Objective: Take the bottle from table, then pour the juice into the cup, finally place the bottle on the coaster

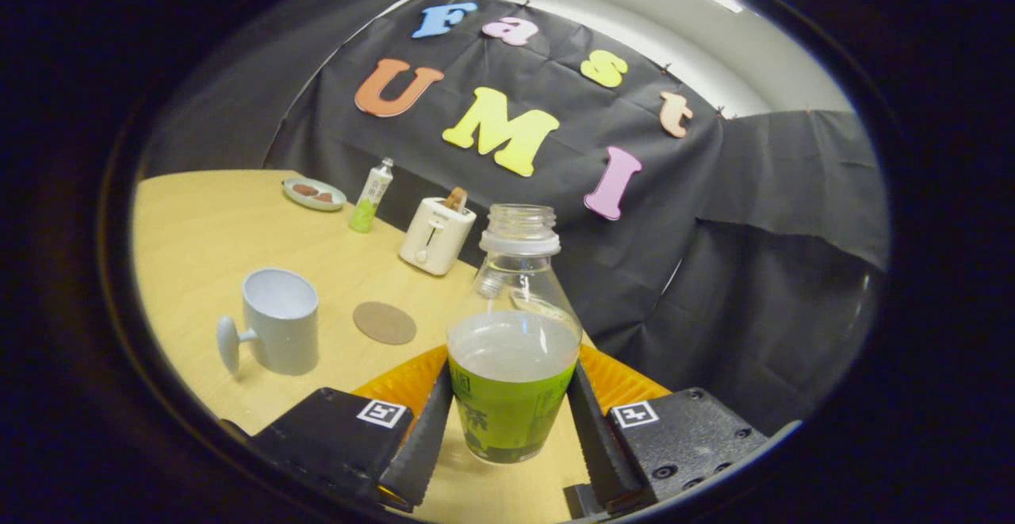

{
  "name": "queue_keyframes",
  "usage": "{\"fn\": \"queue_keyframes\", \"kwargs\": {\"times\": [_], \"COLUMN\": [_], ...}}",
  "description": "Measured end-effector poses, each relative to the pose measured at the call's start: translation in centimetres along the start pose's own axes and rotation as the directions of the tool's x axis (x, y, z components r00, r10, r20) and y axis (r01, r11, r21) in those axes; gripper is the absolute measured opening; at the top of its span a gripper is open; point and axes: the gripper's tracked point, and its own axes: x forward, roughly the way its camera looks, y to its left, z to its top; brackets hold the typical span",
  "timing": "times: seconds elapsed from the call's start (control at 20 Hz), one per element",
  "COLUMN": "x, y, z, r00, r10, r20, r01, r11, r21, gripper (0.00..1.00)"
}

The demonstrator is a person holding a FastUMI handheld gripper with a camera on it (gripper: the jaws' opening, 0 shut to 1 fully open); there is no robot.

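Note:
An uncapped clear bottle point(514, 349) with a green label and green juice stands upright between my fingers. My gripper point(511, 437) is shut on its lower labelled part, one finger point(428, 437) pressing each side. The bottle's base looks lifted slightly above the wooden table point(206, 231). Off to the left of the fingers stands a pale blue cup point(279, 319) with a knob handle, its mouth facing up. A round brown coaster point(384, 323) lies flat between the cup and the bottle, just beyond the left finger.
Farther back stands a white toaster point(436, 235) with a slice in it. A second small bottle point(371, 195) and a small plate point(314, 193) with food sit behind it. The table's edge runs close to the bottle on the right.

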Motion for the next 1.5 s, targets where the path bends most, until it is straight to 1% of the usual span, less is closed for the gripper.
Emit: {"fn": "queue_keyframes", "kwargs": {"times": [0.15, 0.25, 0.55, 0.7, 0.8, 1.15, 1.4, 1.5], "x": [-0.3, -0.9, -1.8, -2.1, -2.1, -0.9, 0.3, 0.5], "y": [-1.6, -2.2, -1.4, -0.9, -0.5, -0.1, 1.2, 1.7], "z": [0.7, 1.1, 1.8, 3.0, 3.7, 5.2, 4.7, 5.1], "r00": [0.996, 0.993, 0.995, 0.993, 0.992, 0.980, 0.987, 0.987], "r10": [-0.092, -0.118, -0.103, -0.116, -0.120, -0.165, -0.136, -0.126], "r20": [0.012, 0.021, -0.009, 0.016, 0.040, 0.113, 0.084, 0.098], "r01": [0.092, 0.120, 0.094, 0.112, 0.124, 0.198, 0.155, 0.156], "r11": [0.984, 0.968, 0.936, 0.894, 0.860, 0.736, 0.682, 0.653], "r21": [-0.150, -0.220, -0.338, -0.434, -0.496, -0.647, -0.715, -0.741], "gripper": [0.80, 0.80, 0.80, 0.80, 0.80, 0.80, 0.80, 0.80]}}
